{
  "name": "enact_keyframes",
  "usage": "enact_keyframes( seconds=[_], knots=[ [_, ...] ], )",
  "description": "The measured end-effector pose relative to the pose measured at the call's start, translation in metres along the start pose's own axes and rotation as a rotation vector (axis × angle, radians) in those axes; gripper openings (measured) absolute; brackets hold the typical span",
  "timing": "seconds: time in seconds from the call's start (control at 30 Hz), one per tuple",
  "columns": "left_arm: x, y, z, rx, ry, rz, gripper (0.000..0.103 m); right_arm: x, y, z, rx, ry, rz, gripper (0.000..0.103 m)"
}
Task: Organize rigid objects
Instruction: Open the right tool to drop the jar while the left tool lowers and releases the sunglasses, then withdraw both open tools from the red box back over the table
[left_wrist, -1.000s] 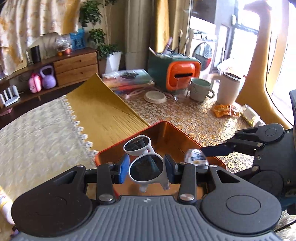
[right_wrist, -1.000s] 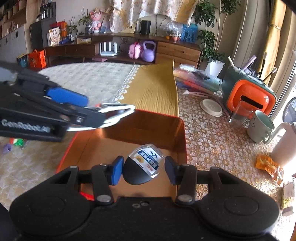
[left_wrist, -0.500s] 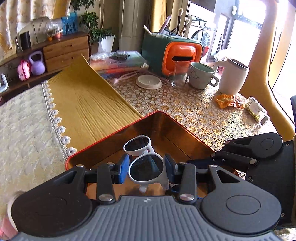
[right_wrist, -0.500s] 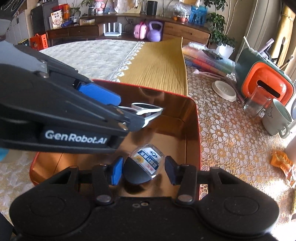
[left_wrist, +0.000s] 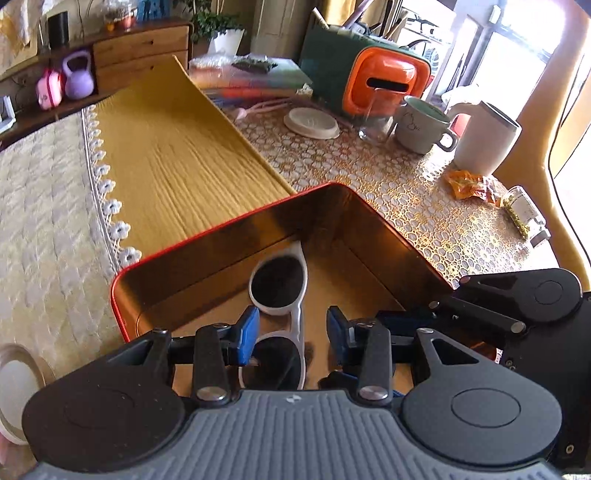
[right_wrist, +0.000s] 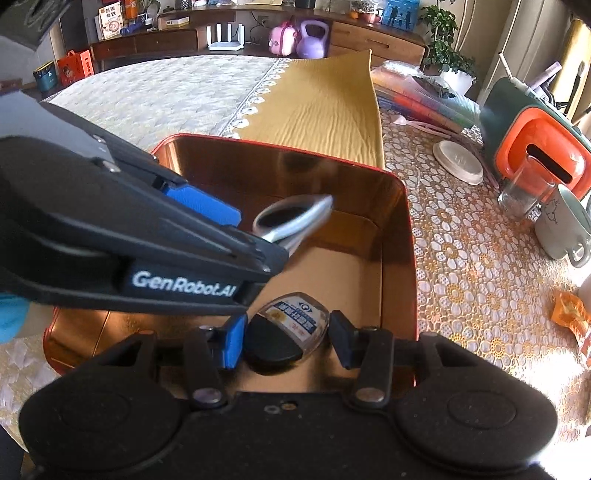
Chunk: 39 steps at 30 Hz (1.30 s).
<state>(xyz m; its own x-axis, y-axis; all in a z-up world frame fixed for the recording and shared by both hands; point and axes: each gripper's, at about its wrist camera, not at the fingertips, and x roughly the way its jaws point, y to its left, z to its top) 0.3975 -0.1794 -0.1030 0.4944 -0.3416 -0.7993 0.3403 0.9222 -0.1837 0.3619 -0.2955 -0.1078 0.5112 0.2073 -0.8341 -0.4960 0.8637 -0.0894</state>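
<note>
A red tin box (left_wrist: 207, 232) with a coppery inside stands on the table, and both grippers reach into it. White sunglasses (left_wrist: 279, 284) with dark lenses lie tilted between the pads of my left gripper (left_wrist: 291, 332). The left pad touches the frame, while a gap shows at the right pad. In the right wrist view the sunglasses (right_wrist: 291, 218) are blurred beyond the left gripper (right_wrist: 255, 236). My right gripper (right_wrist: 287, 339) is shut on a small clear bottle (right_wrist: 291, 325) with a black cap, low over the box's near right corner.
On the lace cloth right of the box stand a mug (left_wrist: 421, 125), a glass (left_wrist: 373, 125), a white tumbler (left_wrist: 484, 136) and an orange-green holder (left_wrist: 369, 81). A white lid (left_wrist: 310, 122), a snack wrapper (left_wrist: 467, 182) and a small jar (left_wrist: 524, 214) lie nearby. A yellow cloth (left_wrist: 177, 147) lies behind the box.
Both grippers sank lower into the box. The sunglasses twisted from face-on between the left pads to a tilted lie, off the right pad. The bottle stayed in the right grip.
</note>
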Motion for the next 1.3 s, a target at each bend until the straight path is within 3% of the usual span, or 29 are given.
enact_keyframes(
  seconds=[0.33,0.77,0.93,1.1,1.2,1.3],
  knots=[
    [-0.008,-0.004,-0.006,-0.001,-0.004,-0.007,0.04,-0.01,-0.004,-0.002,0.029,-0.014,0.013,0.052],
    [-0.062,-0.013,-0.017,0.028,-0.085,0.017,0.047,-0.051,0.0,-0.015,0.097,-0.084,0.008,0.059],
    [-0.087,-0.015,-0.026,0.037,-0.115,0.023,0.048,-0.07,0.004,-0.019,0.133,-0.114,0.011,0.066],
    [-0.112,-0.014,-0.038,0.037,-0.15,0.028,0.057,-0.087,0.009,-0.024,0.172,-0.139,0.017,0.071],
    [-0.128,-0.012,-0.046,0.037,-0.166,0.032,0.058,-0.095,0.013,-0.026,0.191,-0.148,0.027,0.084],
    [-0.142,-0.006,-0.055,0.026,-0.176,0.038,0.062,-0.104,0.02,-0.027,0.2,-0.16,0.035,0.084]
  ],
)
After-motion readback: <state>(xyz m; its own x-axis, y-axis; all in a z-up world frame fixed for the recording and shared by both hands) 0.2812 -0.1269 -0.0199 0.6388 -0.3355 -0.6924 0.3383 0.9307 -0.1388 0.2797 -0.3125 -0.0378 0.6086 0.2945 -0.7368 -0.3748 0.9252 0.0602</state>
